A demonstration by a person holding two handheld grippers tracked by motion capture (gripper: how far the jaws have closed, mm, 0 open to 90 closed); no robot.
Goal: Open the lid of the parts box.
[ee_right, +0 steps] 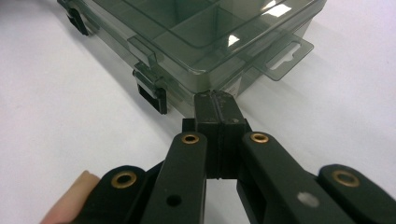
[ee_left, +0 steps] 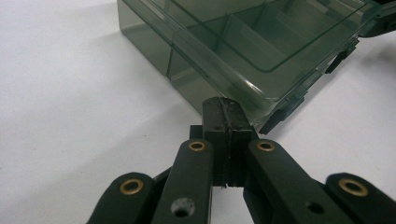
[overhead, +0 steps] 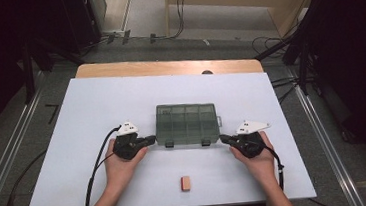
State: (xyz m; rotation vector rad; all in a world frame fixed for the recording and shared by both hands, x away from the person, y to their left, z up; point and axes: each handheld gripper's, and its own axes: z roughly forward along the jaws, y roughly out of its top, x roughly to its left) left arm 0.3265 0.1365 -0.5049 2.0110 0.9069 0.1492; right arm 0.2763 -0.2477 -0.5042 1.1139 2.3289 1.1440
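Bench (overhead: 96, 105), white-topped; smoky green compartment box (overhead: 187, 123), translucent, lid down with two dark latches on the near side, lying mid-bench; left hand-held gripper (overhead: 151, 139), jaws pressed together on nothing, tips at the box's near left corner, seemingly touching it in the left gripper view though contact is hard to judge; right hand-held gripper (overhead: 223, 138), jaws likewise together and empty, tips at the near right corner just beside the hang tab (ee_right: 280, 57); small orange-pink block (overhead: 186, 183), near the front edge, well apart from the box.
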